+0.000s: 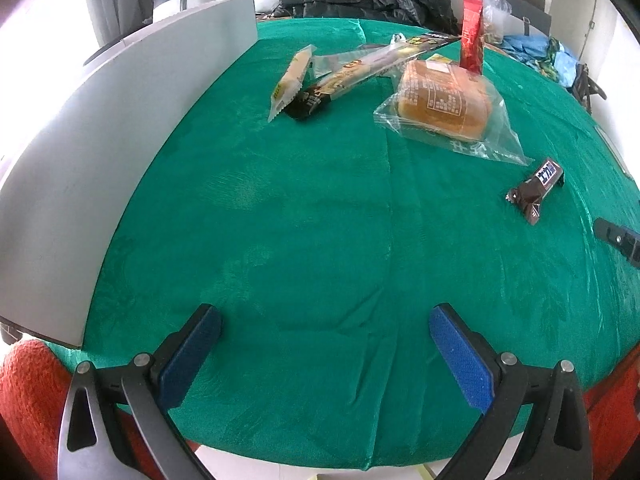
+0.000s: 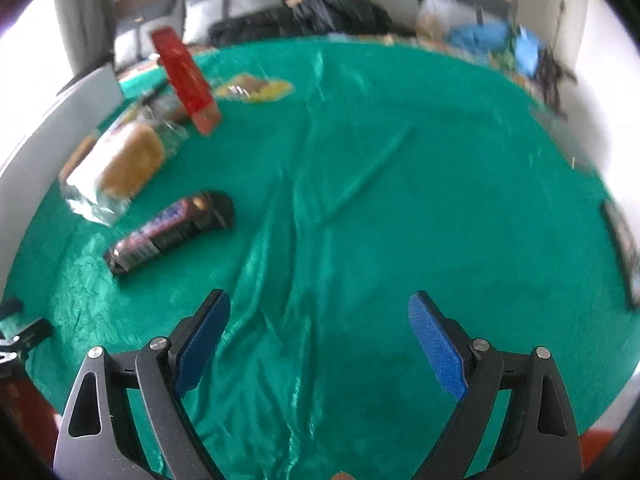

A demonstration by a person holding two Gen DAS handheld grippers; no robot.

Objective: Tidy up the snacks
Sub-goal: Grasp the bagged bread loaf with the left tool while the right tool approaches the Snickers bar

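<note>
Tongs, left (image 1: 325,326) and right (image 2: 319,314), gape empty; chocolate bar (image 2: 172,230) lies just beside the bagged bun (image 2: 124,164).

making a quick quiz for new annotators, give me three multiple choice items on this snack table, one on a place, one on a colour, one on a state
1. Where does the chocolate bar lie relative to the bagged bread?
A. On top of it
B. Nearer the grippers, apart from it
C. Inside the bag

2. What colour is the upright packet?
A. Red
B. Yellow
C. White

3. How do the left gripper and right gripper stand?
A. Both shut on snacks
B. One holds the bread
C. Both open, empty

Answers: 1 B, green tablecloth shows between bar and bag. 2 A, its wrapper is plainly red. 3 C, blue pads are wide apart with only cloth between.
</note>
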